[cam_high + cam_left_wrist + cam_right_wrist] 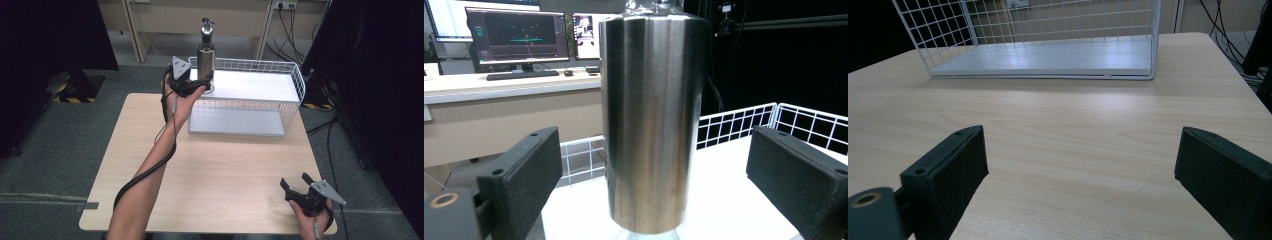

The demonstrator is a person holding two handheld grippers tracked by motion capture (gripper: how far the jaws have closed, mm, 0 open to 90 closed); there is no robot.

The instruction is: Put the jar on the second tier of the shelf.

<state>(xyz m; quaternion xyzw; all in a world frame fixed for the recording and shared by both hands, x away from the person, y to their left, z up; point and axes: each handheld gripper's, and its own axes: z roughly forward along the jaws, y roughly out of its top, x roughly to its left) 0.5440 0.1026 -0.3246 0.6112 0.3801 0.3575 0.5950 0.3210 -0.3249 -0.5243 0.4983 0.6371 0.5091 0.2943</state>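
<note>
Grey carpet surrounds the pale wooden table point(210, 175). Left gripper point(192, 84) straddles, jaws spread, the tall brushed-steel pump bottle point(205, 56) standing on the white wire basket point(280, 87), seemingly poised to grasp. Right gripper point(299, 186) rests released near the table's front corner, idle.

Silver bottle point(654, 125), white wire basket point(295, 75)

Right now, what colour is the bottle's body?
Brushed silver steel bottle, clearest in the left gripper view.

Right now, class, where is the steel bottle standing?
In the high view the steel bottle stands upright on the white shelf at the wire basket's far left corner, between the open jaws of the left gripper.
</note>
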